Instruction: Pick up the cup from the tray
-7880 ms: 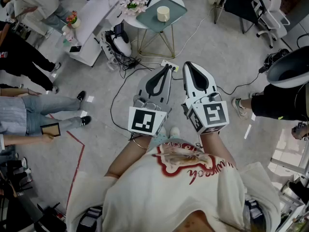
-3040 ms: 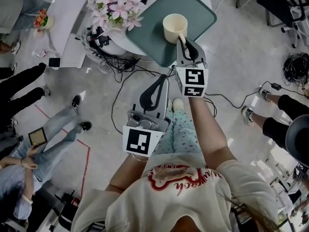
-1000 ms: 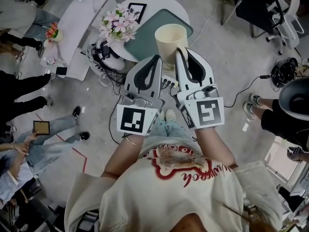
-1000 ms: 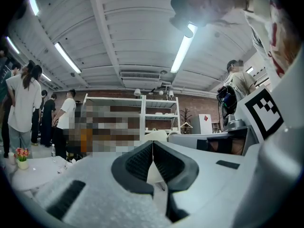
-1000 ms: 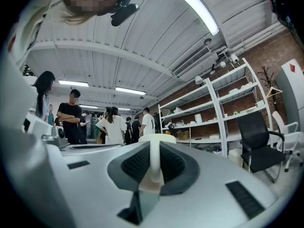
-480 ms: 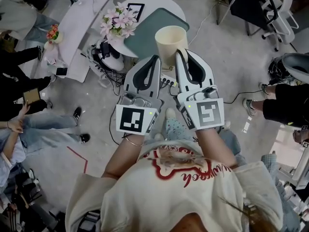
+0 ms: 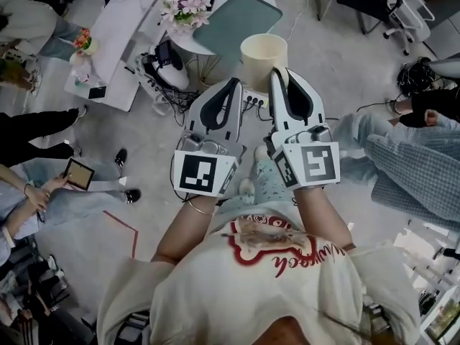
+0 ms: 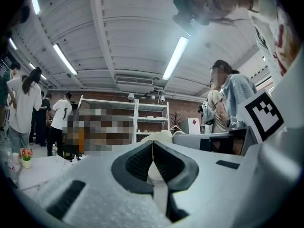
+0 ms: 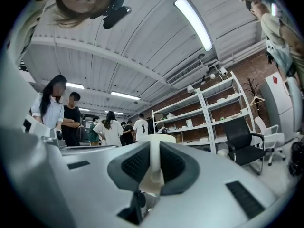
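Note:
The cream cup (image 7: pixel 264 54) hangs upright in the air, well clear of the green tray (image 7: pixel 237 13) on the round white table behind it. My right gripper (image 7: pixel 276 74) is shut on the cup's near wall, one jaw inside the rim and one outside. In the right gripper view the cup wall (image 9: pixel 154 167) stands pinched between the dark pads of that gripper (image 9: pixel 154 152). My left gripper (image 7: pixel 234 85) hovers just left of the cup, shut and holding nothing. In the left gripper view its jaws (image 8: pixel 153 148) meet on a line, with the cup (image 8: pixel 160 136) beyond them.
A vase of pink flowers (image 7: pixel 184 2) stands on the round table beside the tray. A long white table (image 7: pixel 118 27) lies to the left. A power strip (image 7: pixel 251 99) and cables are on the floor below the grippers. People sit at left and a person's legs (image 7: pixel 402 157) reach in at right.
Both grippers and the cup keep their places in the view while the table and tray have slid up and away. A person's legs in blue have come in at the right.

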A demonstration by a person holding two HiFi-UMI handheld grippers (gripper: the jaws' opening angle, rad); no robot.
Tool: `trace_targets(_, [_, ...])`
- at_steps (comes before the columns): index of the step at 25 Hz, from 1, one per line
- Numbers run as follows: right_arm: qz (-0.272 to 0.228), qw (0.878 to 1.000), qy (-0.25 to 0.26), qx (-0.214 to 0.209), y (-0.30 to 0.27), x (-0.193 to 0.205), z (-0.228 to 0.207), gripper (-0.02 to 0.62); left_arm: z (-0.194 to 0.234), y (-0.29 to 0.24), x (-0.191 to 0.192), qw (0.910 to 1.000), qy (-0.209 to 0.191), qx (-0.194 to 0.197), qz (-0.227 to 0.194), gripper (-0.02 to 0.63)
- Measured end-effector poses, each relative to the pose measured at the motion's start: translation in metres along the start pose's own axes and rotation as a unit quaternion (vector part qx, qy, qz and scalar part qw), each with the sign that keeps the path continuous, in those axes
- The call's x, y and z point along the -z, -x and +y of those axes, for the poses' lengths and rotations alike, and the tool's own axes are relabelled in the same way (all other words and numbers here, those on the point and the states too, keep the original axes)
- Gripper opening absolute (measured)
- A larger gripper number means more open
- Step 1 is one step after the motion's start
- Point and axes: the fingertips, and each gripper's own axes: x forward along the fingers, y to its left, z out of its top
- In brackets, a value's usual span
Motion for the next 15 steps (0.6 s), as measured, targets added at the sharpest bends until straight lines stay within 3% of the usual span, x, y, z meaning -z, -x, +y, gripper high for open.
trace_targets(7, [-0.005, 1.000, 0.011, -0.007, 0.030, -0.002, 0.027, 0.051, -0.009, 0.028, -0.007, 0.9999, -0.011, -0.003, -0.008, 0.014])
trace_targets(15, [-0.009, 1.000, 0.018, -0.011, 0.044, -0.009, 0.025, 0.051, -0.027, 0.031, -0.011, 0.9999, -0.007, -0.005, -0.010, 0.014])
